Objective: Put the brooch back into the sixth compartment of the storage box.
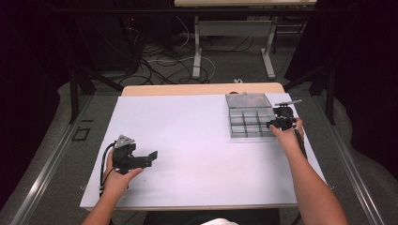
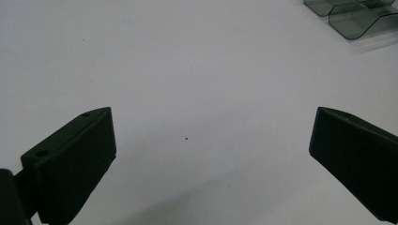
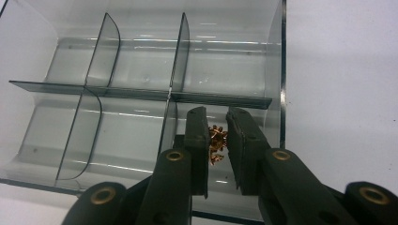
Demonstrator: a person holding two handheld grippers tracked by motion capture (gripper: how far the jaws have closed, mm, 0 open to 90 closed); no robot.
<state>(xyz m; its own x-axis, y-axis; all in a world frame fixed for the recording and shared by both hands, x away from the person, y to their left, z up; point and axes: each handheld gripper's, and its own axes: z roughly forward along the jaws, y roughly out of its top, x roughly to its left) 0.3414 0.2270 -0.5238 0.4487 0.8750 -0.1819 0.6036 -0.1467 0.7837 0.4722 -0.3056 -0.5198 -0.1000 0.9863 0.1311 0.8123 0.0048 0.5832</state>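
A clear plastic compartment box (image 1: pixel 248 119) sits at the table's far right, its lid folded back behind it. My right gripper (image 1: pixel 277 124) reaches into the box's near right compartment. In the right gripper view its jaws (image 3: pixel 217 113) stand close together, shut on a small cluster of copper-coloured screws (image 3: pixel 217 140). The other compartments of the box (image 3: pixel 277 70) look bare. My left gripper (image 1: pixel 151 157) rests low over the white table top at the near left. It is open (image 2: pixel 211 140), with nothing between its jaws. A corner of the box (image 2: pixel 356 21) shows at the top right of the left gripper view.
A white sheet (image 1: pixel 187 140) covers the table, with a wooden edge (image 1: pixel 202 89) at the far side. Beyond it are a desk frame (image 1: pixel 197 51) and loose cables (image 1: pixel 155 61) on the floor. Dark curtains stand on both sides.
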